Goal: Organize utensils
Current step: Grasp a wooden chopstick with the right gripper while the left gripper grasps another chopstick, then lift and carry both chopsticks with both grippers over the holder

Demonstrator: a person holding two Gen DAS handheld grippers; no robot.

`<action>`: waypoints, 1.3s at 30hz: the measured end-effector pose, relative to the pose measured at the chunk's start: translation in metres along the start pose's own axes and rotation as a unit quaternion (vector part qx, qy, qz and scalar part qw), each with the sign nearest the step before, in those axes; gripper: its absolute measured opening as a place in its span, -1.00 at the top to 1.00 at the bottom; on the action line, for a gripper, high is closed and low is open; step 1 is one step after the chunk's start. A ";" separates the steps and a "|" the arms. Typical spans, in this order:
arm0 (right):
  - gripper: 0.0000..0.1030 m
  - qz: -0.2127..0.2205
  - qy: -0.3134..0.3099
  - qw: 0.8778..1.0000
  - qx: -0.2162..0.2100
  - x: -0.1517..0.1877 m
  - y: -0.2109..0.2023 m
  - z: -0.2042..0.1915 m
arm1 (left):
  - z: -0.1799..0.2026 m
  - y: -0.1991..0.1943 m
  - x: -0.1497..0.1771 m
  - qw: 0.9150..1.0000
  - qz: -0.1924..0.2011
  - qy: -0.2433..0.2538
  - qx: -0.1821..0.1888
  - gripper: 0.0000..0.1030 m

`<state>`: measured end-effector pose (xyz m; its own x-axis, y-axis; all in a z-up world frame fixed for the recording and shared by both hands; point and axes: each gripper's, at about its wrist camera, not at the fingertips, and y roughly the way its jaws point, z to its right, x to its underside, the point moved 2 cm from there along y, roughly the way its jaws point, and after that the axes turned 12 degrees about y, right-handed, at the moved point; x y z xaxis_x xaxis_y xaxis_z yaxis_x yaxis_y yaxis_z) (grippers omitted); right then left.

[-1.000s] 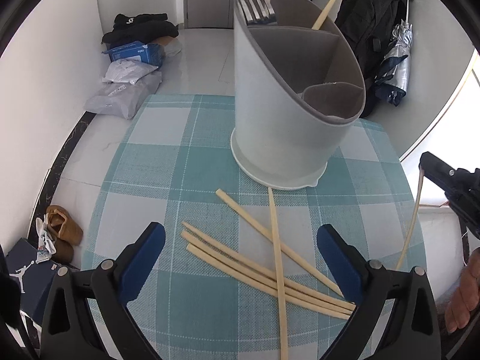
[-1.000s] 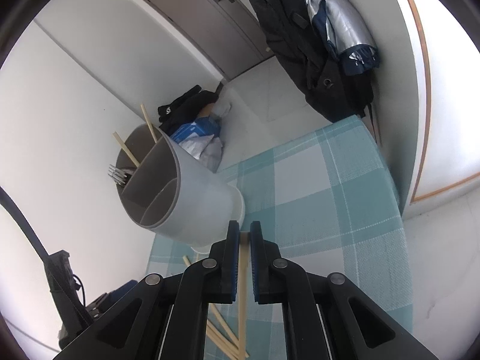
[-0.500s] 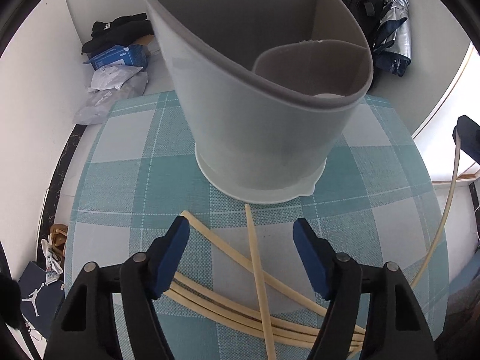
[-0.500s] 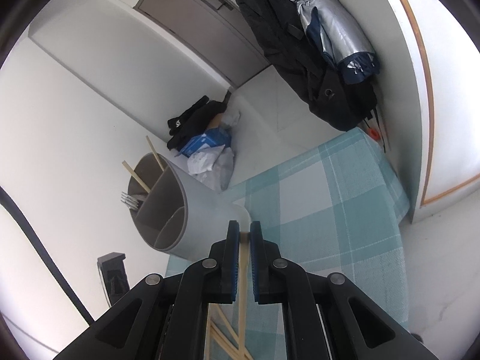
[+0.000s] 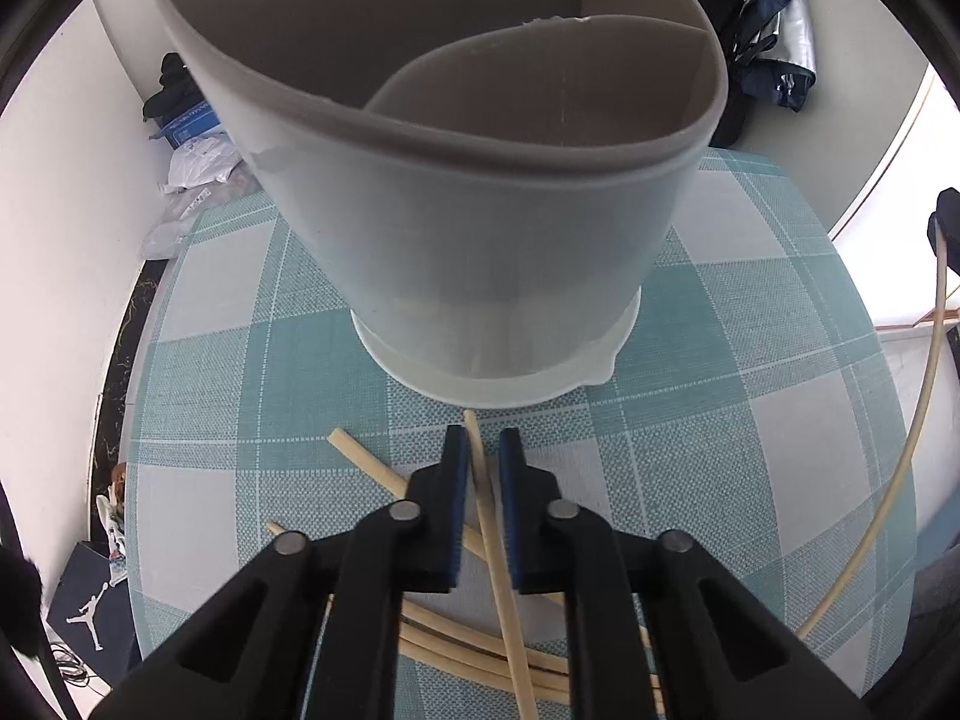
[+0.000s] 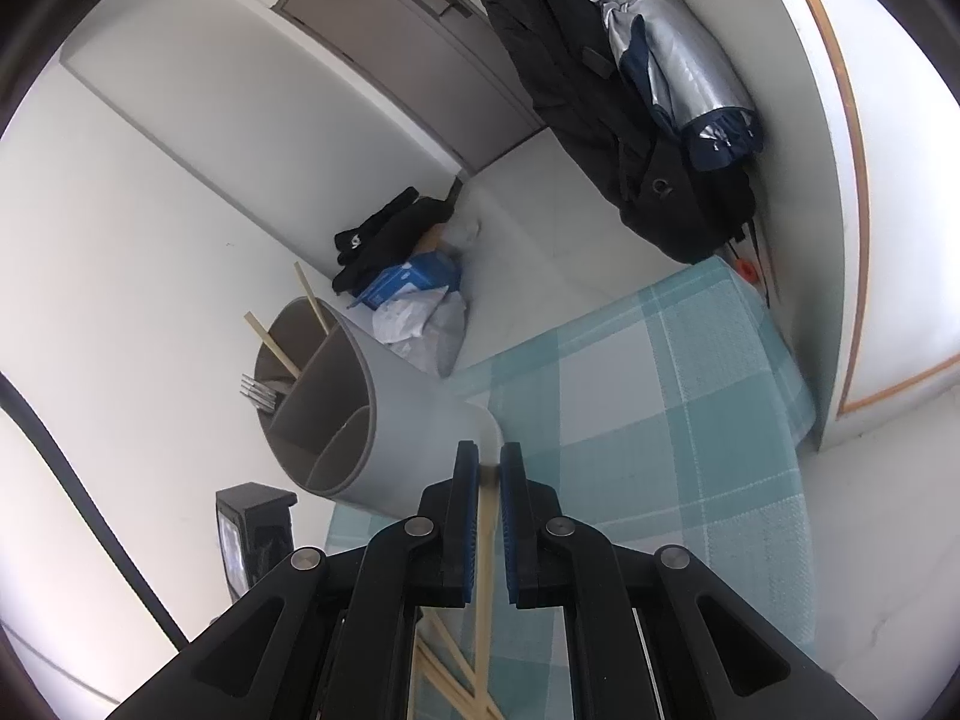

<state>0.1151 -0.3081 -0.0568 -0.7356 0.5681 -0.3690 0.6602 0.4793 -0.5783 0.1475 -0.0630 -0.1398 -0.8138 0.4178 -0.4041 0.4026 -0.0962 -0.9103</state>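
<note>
A grey divided utensil holder (image 5: 480,228) stands on the teal checked tablecloth (image 5: 750,450); it also shows in the right wrist view (image 6: 390,420) with forks (image 6: 258,390) and two chopsticks (image 6: 282,348) in its far compartments. Several loose chopsticks (image 5: 432,636) lie on the cloth in front of it. My left gripper (image 5: 478,450) is shut on one chopstick (image 5: 504,570) just before the holder's base. My right gripper (image 6: 489,474) is shut on another chopstick (image 6: 485,558), held up at the right; that chopstick also shows in the left wrist view (image 5: 900,480).
The table edge runs close on the left and right. On the floor beyond lie bags, dark clothes and a blue box (image 6: 408,282). A black backpack and a silver umbrella (image 6: 678,60) hang at the wall. Shoes (image 5: 114,516) sit on the floor at the left.
My left gripper has moved forward toward the holder and its jaws have closed from wide open onto one chopstick. My right gripper has risen, holding its chopstick.
</note>
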 end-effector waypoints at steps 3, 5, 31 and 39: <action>0.87 0.004 -0.001 1.000 -0.001 0.000 -0.002 -0.002 | -0.003 -0.006 0.000 1.000 0.013 -0.017 0.008 0.95; 0.87 0.006 -0.005 1.000 -0.003 0.000 -0.004 -0.004 | -0.008 -0.012 0.001 0.999 0.028 -0.038 0.026 0.96; 0.87 0.051 -0.113 0.992 -0.007 0.040 -0.036 -0.059 | -0.035 -0.132 0.020 0.964 0.217 -0.137 0.064 0.97; 0.88 0.058 -0.137 0.989 0.009 0.056 -0.038 -0.074 | -0.037 -0.151 0.031 0.966 0.214 -0.129 0.066 0.97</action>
<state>0.0596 -0.2448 -0.0015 -0.6701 0.4152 -0.6153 0.7417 0.4073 -0.5330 0.0768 -0.0016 -0.0117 -0.6692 0.0767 -0.7391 0.6821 -0.3312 -0.6519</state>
